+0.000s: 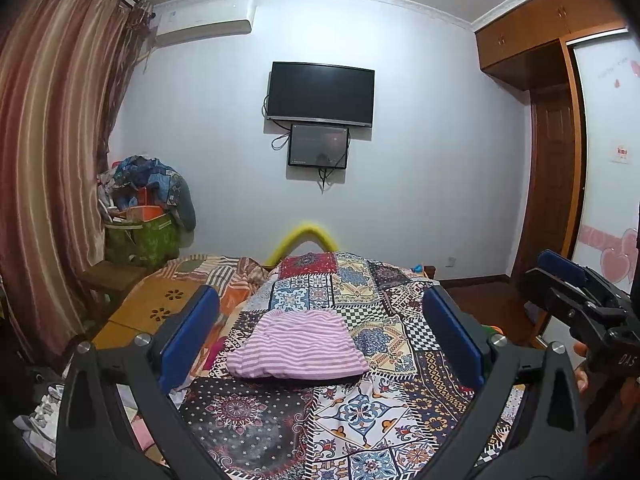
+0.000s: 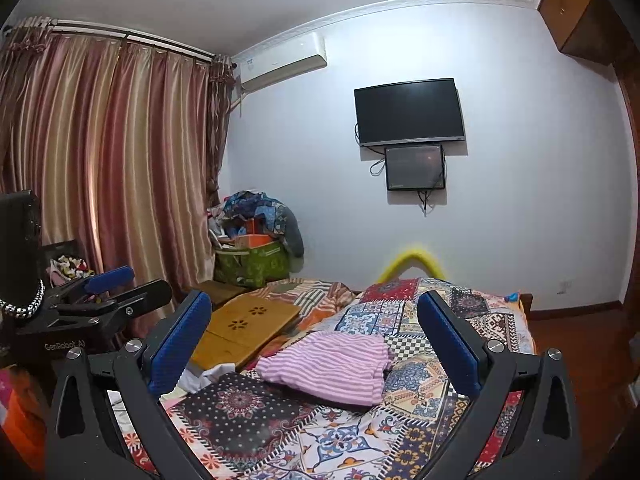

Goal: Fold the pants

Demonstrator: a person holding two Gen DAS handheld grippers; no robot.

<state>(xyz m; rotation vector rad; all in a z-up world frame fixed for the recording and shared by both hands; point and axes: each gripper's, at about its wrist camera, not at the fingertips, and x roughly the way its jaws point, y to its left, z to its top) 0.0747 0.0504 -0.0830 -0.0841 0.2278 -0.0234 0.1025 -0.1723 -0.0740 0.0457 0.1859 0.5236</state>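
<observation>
On the bed lie folded pants point(image 1: 298, 346), long axis crosswise; both grippers spread, empty.

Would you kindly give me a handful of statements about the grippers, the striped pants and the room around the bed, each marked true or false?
1. The pink striped pants lie folded in a compact bundle on the patchwork bedspread. True.
2. The left gripper is clamped on the pants. False: its jaws stand wide apart, holding nothing, with the pants ahead of them.
3. The right gripper is open and empty. True.
4. The television on the wall shows a bright picture. False: its screen is dark.
5. The striped curtains are drawn shut. True.
6. The wooden lap desk rests on top of the pants. False: it lies beside them, to their left on the bed.
</observation>
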